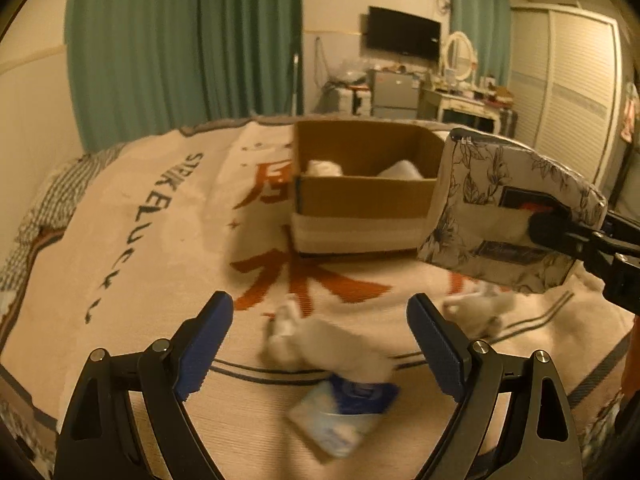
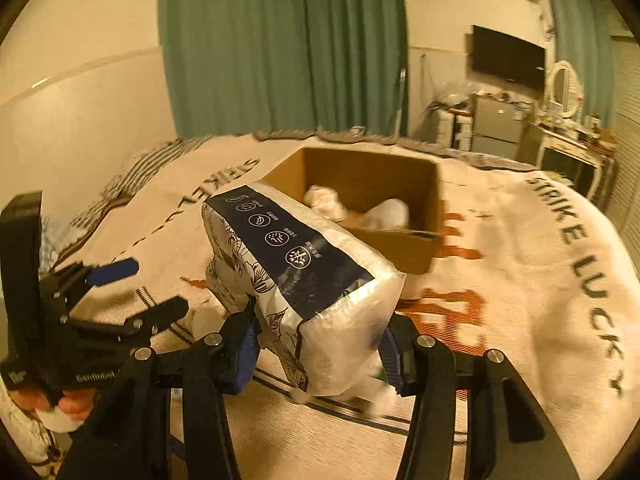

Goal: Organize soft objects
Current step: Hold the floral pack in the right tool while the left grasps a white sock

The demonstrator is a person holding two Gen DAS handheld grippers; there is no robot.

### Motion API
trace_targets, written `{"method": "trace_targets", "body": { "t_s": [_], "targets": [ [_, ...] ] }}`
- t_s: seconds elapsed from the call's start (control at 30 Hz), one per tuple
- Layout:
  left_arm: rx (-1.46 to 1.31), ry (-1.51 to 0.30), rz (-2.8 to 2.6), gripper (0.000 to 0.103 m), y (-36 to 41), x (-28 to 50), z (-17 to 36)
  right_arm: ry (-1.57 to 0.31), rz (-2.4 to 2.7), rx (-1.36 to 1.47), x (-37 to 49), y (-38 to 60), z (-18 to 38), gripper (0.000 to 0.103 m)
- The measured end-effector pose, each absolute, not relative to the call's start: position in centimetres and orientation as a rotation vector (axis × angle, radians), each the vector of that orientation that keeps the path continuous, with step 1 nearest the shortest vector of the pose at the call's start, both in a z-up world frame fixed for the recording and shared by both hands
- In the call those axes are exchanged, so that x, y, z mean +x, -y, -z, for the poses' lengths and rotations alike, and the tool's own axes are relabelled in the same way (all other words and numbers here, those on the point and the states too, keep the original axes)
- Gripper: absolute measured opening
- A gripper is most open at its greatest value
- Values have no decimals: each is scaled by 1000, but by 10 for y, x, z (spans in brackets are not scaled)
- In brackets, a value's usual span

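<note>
1. Clamping the tissue pack point(image 2: 304, 280) between its fingers, the right gripper point(image 2: 316, 344) holds it above the blanket point(image 2: 520, 280), near the cardboard box point(image 2: 400, 248).
2. The pack is white plastic with floral print and a navy icon strip; its long axis runs toward the box.
3. The left gripper point(image 1: 320, 332) hangs spread wide and empty, over a small tissue packet point(image 1: 340, 416) and white socks point(image 1: 320, 340) short of the box.

Black-framed left tongs point(image 1: 320, 332), ribbed blue pads point(image 1: 208, 344), silver screws, white "BenRobot" lettering
</note>
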State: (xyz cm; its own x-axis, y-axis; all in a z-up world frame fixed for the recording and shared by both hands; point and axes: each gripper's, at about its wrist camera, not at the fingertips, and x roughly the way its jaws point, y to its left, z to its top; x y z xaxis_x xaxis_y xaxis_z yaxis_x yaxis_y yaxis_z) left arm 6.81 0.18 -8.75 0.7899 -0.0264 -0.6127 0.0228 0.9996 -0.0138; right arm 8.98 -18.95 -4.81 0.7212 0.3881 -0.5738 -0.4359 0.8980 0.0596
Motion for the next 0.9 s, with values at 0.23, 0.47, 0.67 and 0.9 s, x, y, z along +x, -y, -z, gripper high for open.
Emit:
{"method": "trace_targets", "body": {
  "t_s": [0.23, 0.47, 0.67, 0.9],
  "targets": [
    [4, -700, 88, 89, 37, 77, 94, -634, -366, -80, 82, 235, 46, 50],
    [43, -785, 174, 88, 80, 93, 120, -644, -218, -62, 89, 275, 54, 50],
    [68, -874, 233, 76, 110, 108, 147, -699, -201, -40, 99, 287, 72, 50],
    [85, -873, 286, 43, 119, 114, 150, -745, -223, -10, 108, 289, 87, 50]
  ]
}}
